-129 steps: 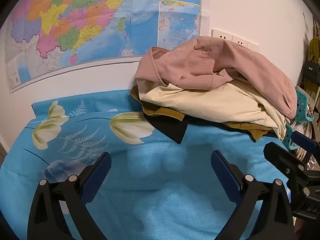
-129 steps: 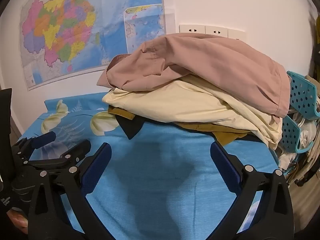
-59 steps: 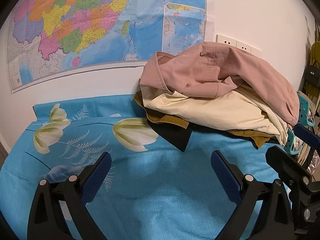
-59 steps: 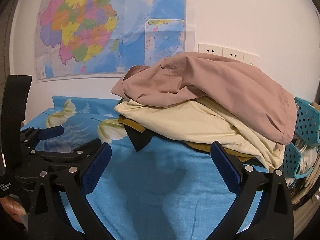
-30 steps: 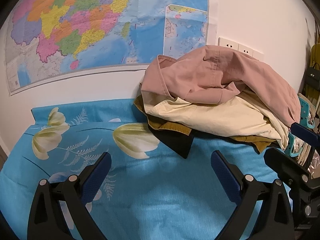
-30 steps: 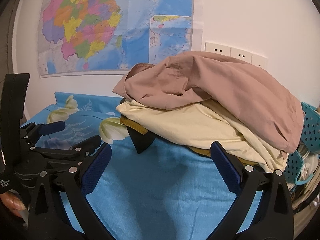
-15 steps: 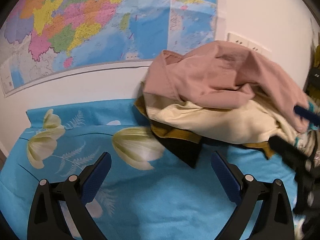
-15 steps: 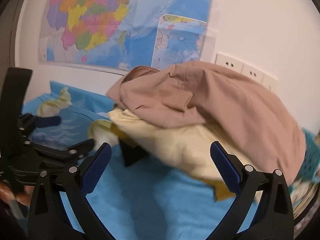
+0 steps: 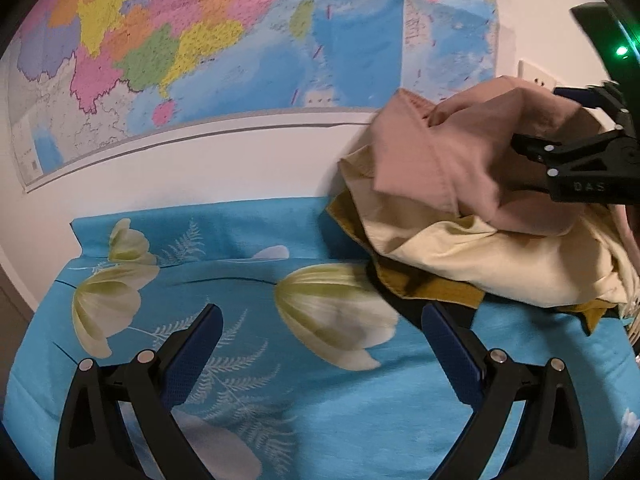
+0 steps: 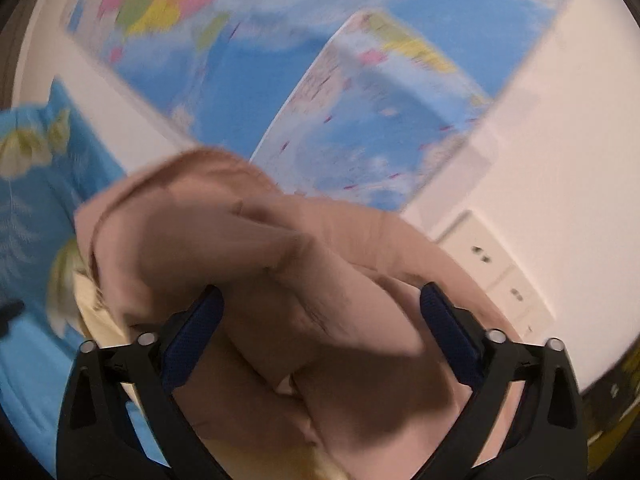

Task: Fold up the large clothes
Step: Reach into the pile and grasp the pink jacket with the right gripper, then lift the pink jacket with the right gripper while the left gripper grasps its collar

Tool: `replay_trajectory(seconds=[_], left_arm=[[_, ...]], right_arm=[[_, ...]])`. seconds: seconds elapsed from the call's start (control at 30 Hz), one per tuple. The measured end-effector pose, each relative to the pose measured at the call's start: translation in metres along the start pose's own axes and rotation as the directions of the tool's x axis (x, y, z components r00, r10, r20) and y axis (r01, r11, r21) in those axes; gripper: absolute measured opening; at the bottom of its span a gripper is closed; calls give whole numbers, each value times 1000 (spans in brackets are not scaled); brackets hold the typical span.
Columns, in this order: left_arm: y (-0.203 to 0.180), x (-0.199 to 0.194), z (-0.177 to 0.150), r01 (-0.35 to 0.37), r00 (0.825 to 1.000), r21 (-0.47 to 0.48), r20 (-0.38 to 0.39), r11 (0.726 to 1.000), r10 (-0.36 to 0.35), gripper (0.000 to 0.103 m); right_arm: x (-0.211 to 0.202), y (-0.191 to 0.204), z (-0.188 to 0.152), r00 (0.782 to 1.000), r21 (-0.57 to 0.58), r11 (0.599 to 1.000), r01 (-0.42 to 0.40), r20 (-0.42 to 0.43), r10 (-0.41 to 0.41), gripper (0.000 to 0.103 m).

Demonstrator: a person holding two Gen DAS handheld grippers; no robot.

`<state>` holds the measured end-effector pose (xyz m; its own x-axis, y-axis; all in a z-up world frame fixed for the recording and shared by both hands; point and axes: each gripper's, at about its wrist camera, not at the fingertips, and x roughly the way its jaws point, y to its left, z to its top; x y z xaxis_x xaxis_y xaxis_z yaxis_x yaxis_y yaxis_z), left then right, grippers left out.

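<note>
A pile of clothes lies at the back right of the bed: a dusty pink garment [image 9: 440,160] on top, a cream one [image 9: 480,256] under it, then mustard [image 9: 436,288] and black pieces. My left gripper [image 9: 320,336] is open and empty, low over the blue sheet, left of the pile. My right gripper [image 10: 320,320] is open, tilted, right over the pink garment [image 10: 280,280], which fills the space between its fingers. In the left wrist view the right gripper [image 9: 552,120] reaches into the top of the pile from the right.
The bed has a blue sheet with pale flowers [image 9: 280,400]. A large map [image 9: 240,40] hangs on the white wall behind. Wall sockets [image 10: 492,268] sit just behind the pile.
My right gripper has swung forward, tilted, and closed in on the pink garment on top of the pile. My left gripper has moved a little forward and left.
</note>
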<state>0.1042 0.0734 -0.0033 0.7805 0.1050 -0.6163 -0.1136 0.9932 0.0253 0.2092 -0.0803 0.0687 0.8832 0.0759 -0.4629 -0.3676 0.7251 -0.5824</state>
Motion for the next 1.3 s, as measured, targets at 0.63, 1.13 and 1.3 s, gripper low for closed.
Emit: replay_trajectory(seconds=[0.63, 1.13, 1.3], left_arm=[[25, 14, 1, -28, 999, 8, -26, 1000, 28, 96], [9, 16, 25, -13, 999, 67, 38, 998, 11, 96], [3, 18, 35, -15, 998, 79, 58, 997, 10, 96]], right_arm=[[-48, 10, -23, 969, 57, 967, -247, 24, 246, 7], [-93, -38, -60, 971, 228, 944, -239, 42, 236, 31], [-81, 26, -40, 993, -41, 994, -99, 64, 101, 77]])
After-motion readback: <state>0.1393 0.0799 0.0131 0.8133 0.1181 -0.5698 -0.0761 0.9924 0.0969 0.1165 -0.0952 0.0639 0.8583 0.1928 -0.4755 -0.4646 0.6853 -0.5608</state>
